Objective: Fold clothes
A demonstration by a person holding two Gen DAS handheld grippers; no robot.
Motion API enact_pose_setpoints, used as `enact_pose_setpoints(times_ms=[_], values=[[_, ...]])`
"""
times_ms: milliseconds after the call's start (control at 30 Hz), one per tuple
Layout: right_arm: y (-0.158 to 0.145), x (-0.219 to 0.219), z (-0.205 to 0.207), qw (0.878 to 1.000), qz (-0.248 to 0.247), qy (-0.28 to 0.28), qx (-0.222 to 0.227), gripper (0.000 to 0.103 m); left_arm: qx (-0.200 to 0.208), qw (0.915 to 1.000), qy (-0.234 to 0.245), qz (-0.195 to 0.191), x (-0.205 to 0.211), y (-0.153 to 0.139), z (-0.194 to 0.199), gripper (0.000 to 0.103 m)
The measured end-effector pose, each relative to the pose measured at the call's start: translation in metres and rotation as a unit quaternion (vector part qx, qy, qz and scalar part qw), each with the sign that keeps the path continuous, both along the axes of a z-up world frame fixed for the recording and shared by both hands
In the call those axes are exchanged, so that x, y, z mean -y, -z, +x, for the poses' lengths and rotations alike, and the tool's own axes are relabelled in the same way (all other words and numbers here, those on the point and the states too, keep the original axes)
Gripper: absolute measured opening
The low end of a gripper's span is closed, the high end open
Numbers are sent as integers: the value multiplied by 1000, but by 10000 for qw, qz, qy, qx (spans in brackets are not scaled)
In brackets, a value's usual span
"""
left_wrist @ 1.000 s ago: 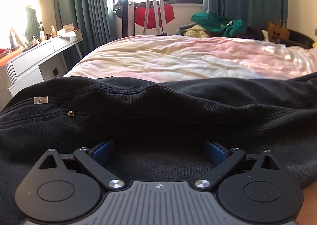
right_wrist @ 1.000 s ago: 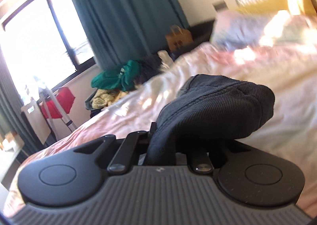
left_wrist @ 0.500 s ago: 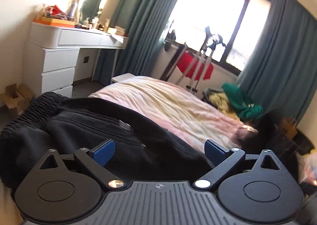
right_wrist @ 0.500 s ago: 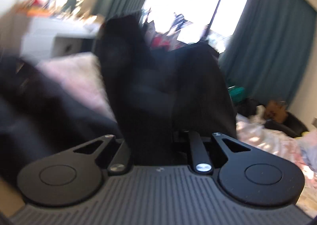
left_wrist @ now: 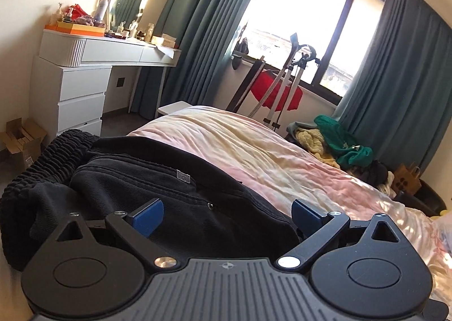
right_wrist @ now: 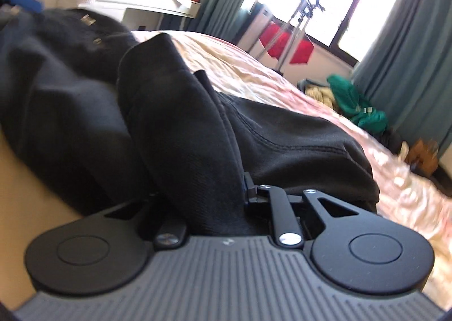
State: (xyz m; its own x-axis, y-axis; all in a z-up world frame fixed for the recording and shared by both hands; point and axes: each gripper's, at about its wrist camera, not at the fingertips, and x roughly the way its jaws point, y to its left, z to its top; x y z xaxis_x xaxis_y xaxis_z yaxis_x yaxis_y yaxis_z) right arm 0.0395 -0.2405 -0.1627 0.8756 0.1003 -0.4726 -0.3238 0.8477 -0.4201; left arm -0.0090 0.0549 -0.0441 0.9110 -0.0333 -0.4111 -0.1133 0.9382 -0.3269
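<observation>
The black trousers [left_wrist: 147, 188] are spread over the near corner of the bed [left_wrist: 254, 151]. A fold of them is clamped in the right gripper [right_wrist: 214, 196], whose jaws are nearly together. The left gripper [left_wrist: 227, 216] is held above the cloth with its jaws wide apart.

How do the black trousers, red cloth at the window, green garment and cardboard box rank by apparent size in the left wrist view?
1. black trousers, though closest to the camera, which inflates them.
2. red cloth and green garment: look about alike, unranked.
3. cardboard box, partly cut off at the edge.
</observation>
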Motion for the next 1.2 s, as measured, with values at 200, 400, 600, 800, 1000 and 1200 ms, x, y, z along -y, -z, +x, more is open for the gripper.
enact_pose_setpoints(times_ms=[200,400,600,800,1000,1200], values=[[-3,-1,3,9996,221,175,-34,18,-140,9993,303,186,13,6,3,98],[-19,10,1,9906,1235,317,-502,58,-370,9964,599,471,17,10,-2,98],[-45,29,-11,9534,2866,-269,-899,84,-464,9961,428,610,8,2,-15,98],[-66,74,-12,8890,4501,-441,-716,84,-342,9972,111,658,-21,-13,-53,99],[-57,77,7,9093,4109,536,-380,84,-543,9963,-210,629,-28,-5,-55,99],[-16,58,33,9325,3243,1179,-1069,83,-616,9914,-292,1119,-11,4,-45,101]])
